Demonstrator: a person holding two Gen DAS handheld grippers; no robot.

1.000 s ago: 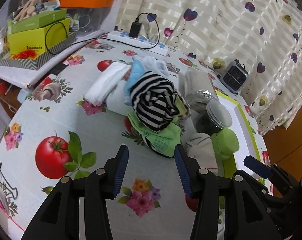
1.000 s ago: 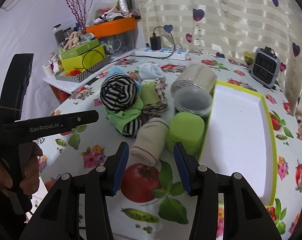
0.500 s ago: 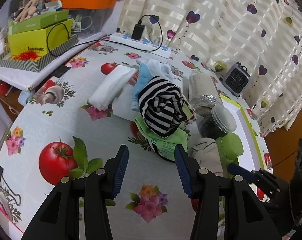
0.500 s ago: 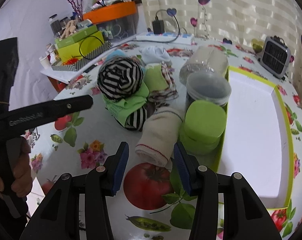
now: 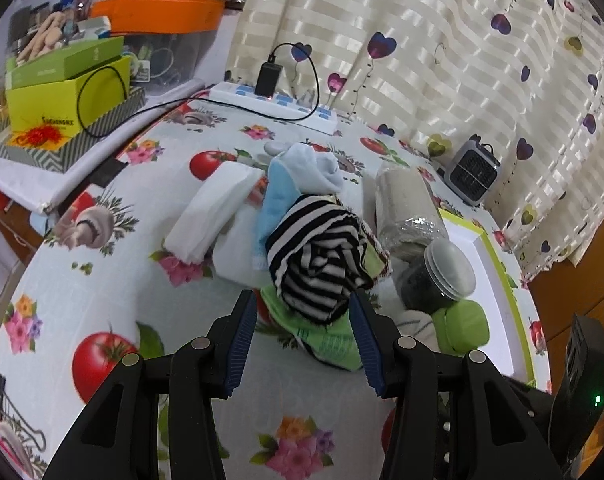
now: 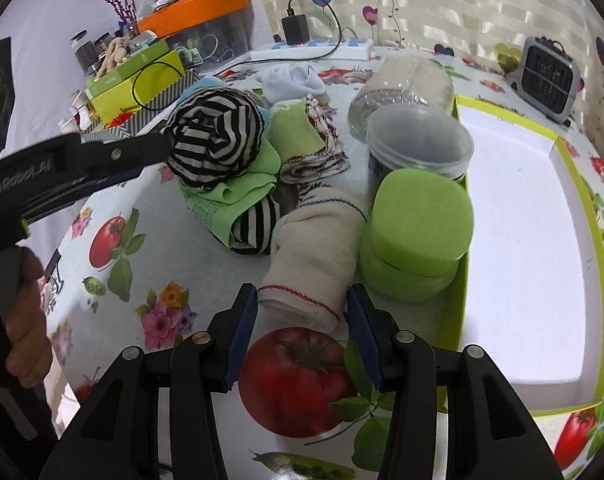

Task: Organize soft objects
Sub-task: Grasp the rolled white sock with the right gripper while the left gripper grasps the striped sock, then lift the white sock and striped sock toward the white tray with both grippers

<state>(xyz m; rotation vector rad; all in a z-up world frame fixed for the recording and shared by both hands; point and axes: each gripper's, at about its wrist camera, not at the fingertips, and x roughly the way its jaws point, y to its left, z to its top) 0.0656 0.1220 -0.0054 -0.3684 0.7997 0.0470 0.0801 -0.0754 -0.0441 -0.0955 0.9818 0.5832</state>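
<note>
From the left wrist view, the left gripper [image 5: 303,332] stands wide open, its blue pads flanking the near end of the black-and-white striped roll [image 5: 319,256] without a visible grip. The roll rests on a green cloth [image 5: 329,340] in the pile of soft items. Behind it lie a light blue sock [image 5: 278,196] and a white folded cloth [image 5: 218,208]. To the right, two clear jars [image 5: 441,272] and a green sponge [image 5: 461,324] crowd against the tray [image 5: 501,280]. A power strip [image 5: 278,104] lies near the curtain [image 5: 421,40], and a small heater [image 5: 471,172] stands beside it.

From the right wrist view, the right gripper [image 6: 302,328] is also wide open, with the cuff end of the cream sock [image 6: 313,264] between its pads, contact not clear. The green sponge [image 6: 417,232] touches the sock's right side, leaning on the tray wall [image 6: 457,280]. The left gripper [image 6: 102,160] reaches the striped roll [image 6: 214,144]. A floral tablecloth [image 6: 142,280] covers the table.
</note>
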